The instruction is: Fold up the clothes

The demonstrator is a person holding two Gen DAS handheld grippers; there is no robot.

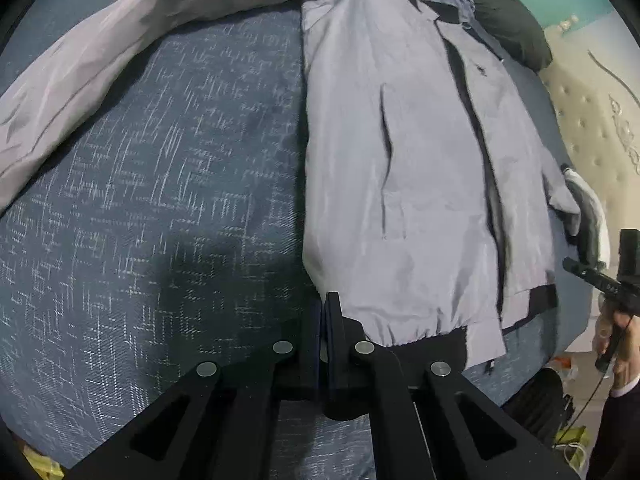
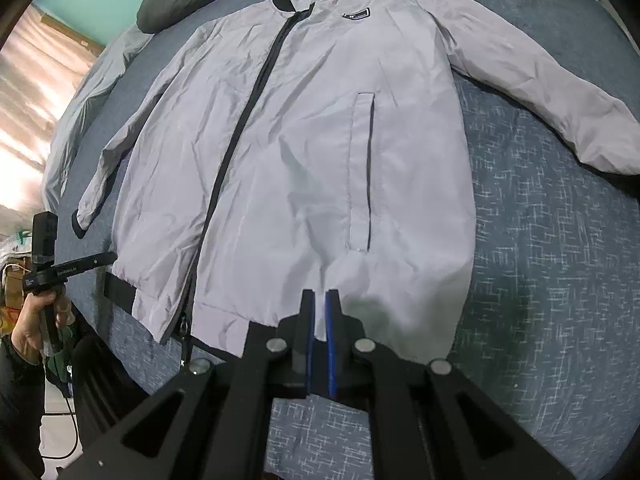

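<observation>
a pale grey, shiny zip-front jacket with black collar, cuffs and hem lies face up on the dark blue woven bedspread, sleeves spread. its long axis runs away from the cameras, collar farthest. the left gripper is pinched on the hem's corner, and the right gripper is pinched on the hem.

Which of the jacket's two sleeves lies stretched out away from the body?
The sleeve on the pocket side: it angles away across the bedspread. The other sleeve hangs close along the jacket's body.
</observation>
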